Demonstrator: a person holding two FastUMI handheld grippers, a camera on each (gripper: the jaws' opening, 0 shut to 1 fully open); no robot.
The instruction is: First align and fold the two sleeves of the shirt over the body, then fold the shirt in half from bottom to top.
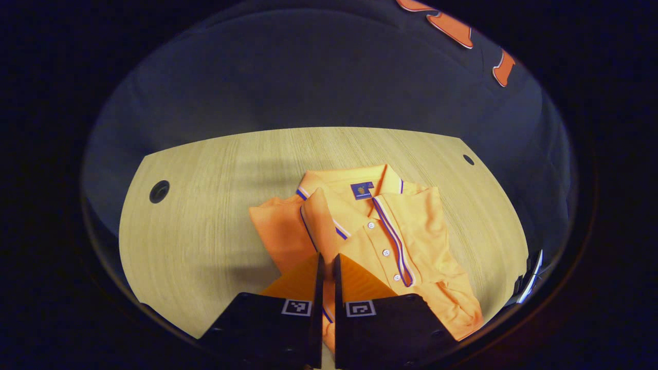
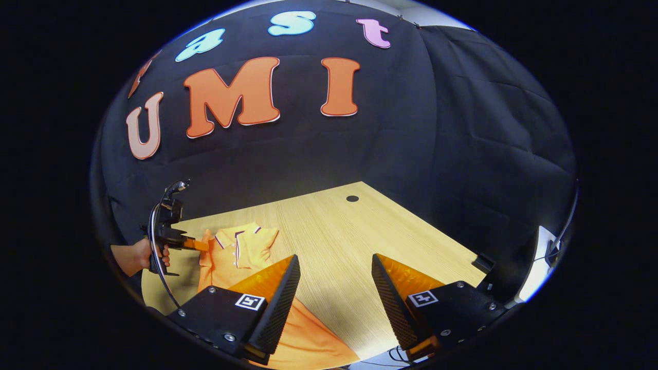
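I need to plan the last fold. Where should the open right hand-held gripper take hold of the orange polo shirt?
Grip the orange polo shirt at its bottom hem, the flat edge nearest the right hand-held gripper, coming in low from that near side. The collar lies at the far end, so the hem lifts toward it.

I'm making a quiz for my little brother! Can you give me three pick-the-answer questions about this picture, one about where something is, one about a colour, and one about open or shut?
1. Where does the polo shirt lie?
A on the wooden table
B on a chair
C on the floor

2. What colour is the shirt?
A green
B orange
C white

3. How do the right gripper fingers stand?
A shut on the shirt
B shut on nothing
C wide apart

Answers:
1 A, wood grain surrounds the shirt.
2 B, the cloth is orange with blue-striped trim.
3 C, bare table shows between the fingers.
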